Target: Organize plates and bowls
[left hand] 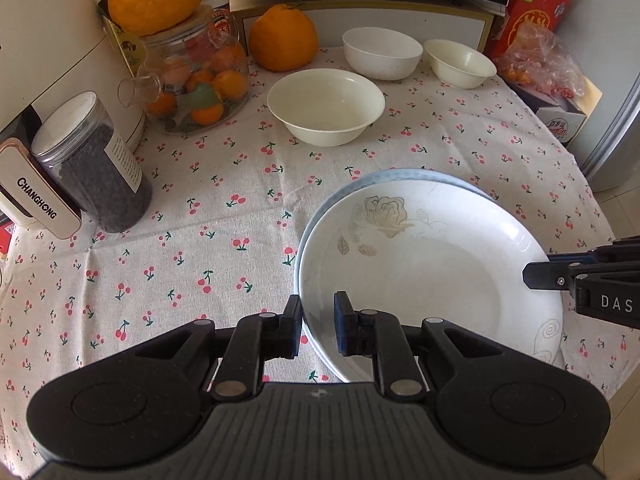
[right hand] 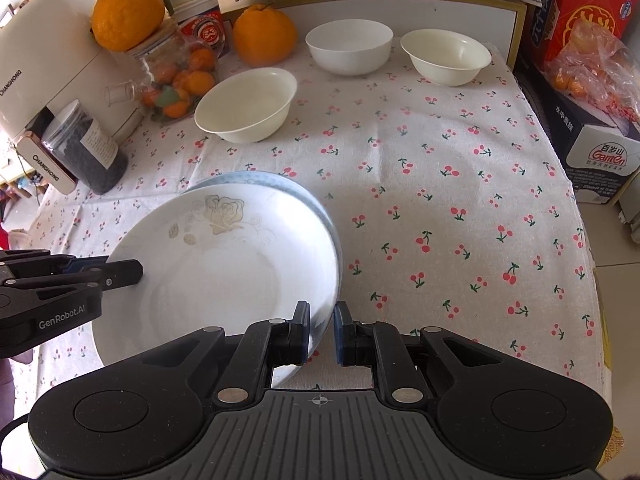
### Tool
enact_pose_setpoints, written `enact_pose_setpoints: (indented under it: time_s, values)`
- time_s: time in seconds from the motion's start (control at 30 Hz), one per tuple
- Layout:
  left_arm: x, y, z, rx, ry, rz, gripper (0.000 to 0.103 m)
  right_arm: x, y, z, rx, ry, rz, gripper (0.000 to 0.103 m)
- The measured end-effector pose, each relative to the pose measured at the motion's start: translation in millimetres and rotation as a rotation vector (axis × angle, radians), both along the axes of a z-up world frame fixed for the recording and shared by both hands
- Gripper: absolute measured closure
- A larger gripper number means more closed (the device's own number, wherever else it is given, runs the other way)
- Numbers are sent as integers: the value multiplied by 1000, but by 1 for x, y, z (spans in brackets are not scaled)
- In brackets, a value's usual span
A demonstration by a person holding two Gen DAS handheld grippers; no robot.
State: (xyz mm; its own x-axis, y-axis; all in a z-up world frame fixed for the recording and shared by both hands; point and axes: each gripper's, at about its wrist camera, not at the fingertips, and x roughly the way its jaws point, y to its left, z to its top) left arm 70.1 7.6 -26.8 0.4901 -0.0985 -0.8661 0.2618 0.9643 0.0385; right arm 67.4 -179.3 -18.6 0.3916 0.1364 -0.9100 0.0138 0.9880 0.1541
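left tongs (left hand: 318, 326): clenched on the left rim of the rose plate (left hand: 432, 272), one pad inside the rim, the other outside.
right tongs (right hand: 322, 330): clenched on the opposite rim of the same plate, so it is pinched from both sides.
rose plate: sits on top of a blue-rimmed plate (left hand: 400, 176), slightly off-centre, toward the near edge of the surface (left hand: 224, 208).
slip risk: the glazed rim is thin and smooth; if either pinch is shallow, the plate can slide out and drop onto the plate beneath, chipping both.
tilt risk: if one hand rises ahead of the other, the plate tips and twists in the pads.
lower plate: whether the pads also catch its rim cannot be told; if they do, it may lift a little and fall back.
edge risk: the stack lies near the cloth's front edge, so a nudge toward the person could push it off.
bowls: large cream bowl (left hand: 326, 106), white bowl (left hand: 382, 52) and small cream bowl (left hand: 460, 62) stand apart at the back, not yet nested.
clutter: the glass jar of fruit (left hand: 196, 76) and dark canister (left hand: 96, 160) crowd the left, where a wide swing could strike them.
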Motion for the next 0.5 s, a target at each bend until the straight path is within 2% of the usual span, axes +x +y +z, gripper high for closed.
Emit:
enact_pose_setpoints:
  time_s: [0.1, 0.5]
  values:
    - [-2, -2, -3, 35, -3, -16, 89, -1, 6, 2, -42, -14, 24, 90]
    - [-2, -2, -2, 40, -3, -14, 89, -1, 11, 2, -85, -28, 47, 90]
